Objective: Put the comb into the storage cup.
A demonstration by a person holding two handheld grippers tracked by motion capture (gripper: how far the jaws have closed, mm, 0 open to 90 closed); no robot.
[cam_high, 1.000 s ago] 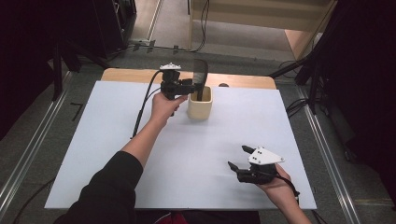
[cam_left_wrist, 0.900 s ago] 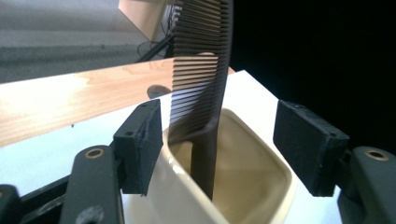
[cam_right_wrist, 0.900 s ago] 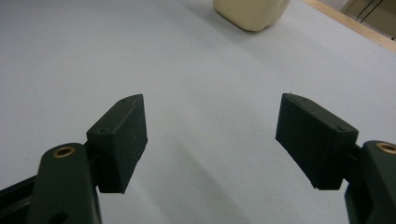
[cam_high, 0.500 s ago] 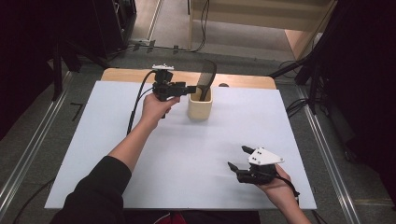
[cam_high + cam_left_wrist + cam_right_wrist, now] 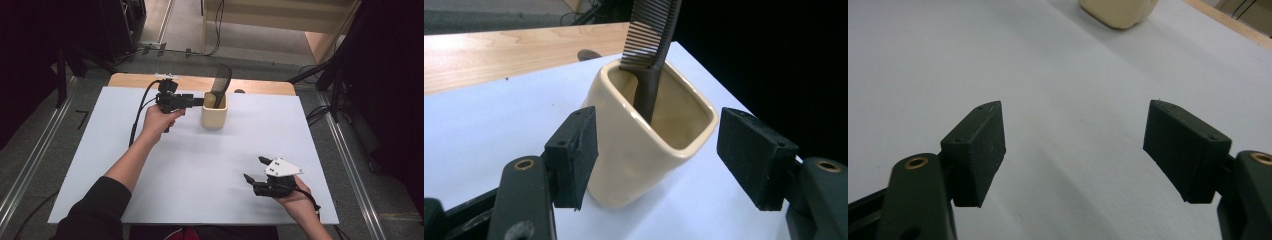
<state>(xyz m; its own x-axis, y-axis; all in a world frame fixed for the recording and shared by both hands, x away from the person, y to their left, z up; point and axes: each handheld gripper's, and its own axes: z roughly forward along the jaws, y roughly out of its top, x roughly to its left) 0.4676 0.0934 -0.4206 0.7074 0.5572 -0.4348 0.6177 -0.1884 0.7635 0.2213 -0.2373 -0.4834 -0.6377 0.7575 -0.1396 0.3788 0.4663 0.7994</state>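
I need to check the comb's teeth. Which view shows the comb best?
The left gripper view: the comb stands close up in the cup, teeth distinct. The high view shows it small and dark.

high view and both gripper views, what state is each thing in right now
cream ceramic cup: upright on the white table top, open at the top, between the left gripper's jaws, which stand clear of it.
black plastic comb: standing in the cup, leaning, teeth end up.
left gripper: open, jaws either side of the cup.
right gripper: open, nothing between its jaws.
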